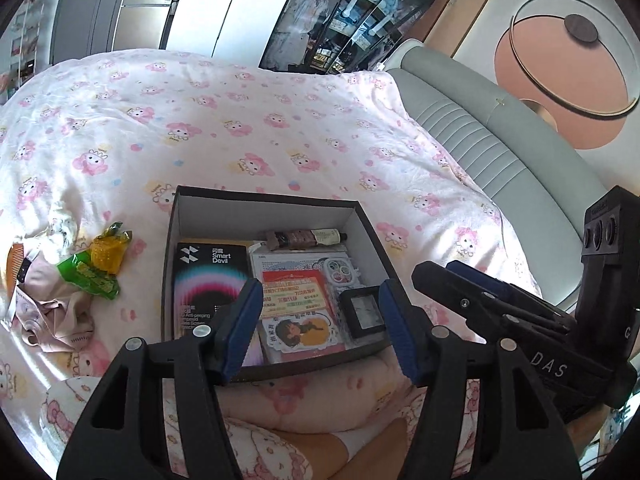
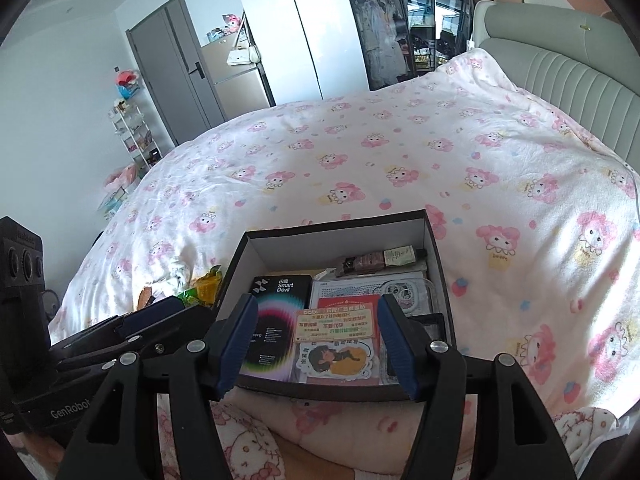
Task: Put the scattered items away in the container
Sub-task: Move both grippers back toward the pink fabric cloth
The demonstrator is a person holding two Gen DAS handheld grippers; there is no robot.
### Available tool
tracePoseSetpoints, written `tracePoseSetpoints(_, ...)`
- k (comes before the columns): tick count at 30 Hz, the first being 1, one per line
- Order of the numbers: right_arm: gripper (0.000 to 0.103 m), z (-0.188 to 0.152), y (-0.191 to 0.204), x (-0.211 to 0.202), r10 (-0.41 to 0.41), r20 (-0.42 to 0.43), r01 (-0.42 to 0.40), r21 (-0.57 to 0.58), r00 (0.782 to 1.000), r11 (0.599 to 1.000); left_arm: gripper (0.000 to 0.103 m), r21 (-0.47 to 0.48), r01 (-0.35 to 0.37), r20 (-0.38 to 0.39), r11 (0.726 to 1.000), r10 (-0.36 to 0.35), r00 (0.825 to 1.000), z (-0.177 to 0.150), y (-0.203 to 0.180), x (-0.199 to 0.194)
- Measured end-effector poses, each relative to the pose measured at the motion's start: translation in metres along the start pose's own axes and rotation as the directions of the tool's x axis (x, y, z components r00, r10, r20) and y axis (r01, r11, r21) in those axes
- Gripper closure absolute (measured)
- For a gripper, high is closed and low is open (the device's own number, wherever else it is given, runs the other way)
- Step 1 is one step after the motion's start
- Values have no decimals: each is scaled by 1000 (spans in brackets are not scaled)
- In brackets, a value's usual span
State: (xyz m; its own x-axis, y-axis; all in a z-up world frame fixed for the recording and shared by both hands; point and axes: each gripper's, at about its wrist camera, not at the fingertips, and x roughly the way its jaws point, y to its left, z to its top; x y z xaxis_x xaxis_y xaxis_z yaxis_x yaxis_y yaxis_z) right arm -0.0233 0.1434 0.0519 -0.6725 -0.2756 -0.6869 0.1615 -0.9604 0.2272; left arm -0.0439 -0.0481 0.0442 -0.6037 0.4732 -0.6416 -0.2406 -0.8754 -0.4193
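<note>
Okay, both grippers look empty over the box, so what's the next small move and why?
Probably swing the left gripper over to the yellow and green snack packets lying on the bedspread left of the box. Both it and the right gripper are open and hold nothing, and the packets, with a pink mask beside them, are still outside the box.

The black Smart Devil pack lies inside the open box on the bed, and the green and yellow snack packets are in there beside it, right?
Not quite. The Smart Devil pack does lie inside the open box, but the green and yellow snack packets are outside it, on the bedcover to the box's left. The left wrist view shows this.
</note>
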Motion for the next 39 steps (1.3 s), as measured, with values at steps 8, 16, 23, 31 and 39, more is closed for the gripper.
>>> tracePoseSetpoints(8,45,-8,30,12,44,-33,-45,-40,998,998,41,-30,-35,-33,999,34,999,-11,28,-12)
tracePoseSetpoints(16,45,-22,49,34,100,-105,-108,-70,989,992,41,-43,-119,-53,992,117,992,-27,46,-18)
tracePoseSetpoints(23,45,-34,76,60,188,-172,-205,-90,967,975,41,-103,-187,-13,977,187,982,-31,83,-44)
tracePoseSetpoints(31,46,-25,132,105,215,-222,-255,-173,951,951,41,-366,-230,4,902,248,969,-49,195,-74)
tracePoseSetpoints(39,46,-34,198,194,233,-429,-336,-182,873,924,41,-519,-327,-125,790,308,943,-78,293,-57)
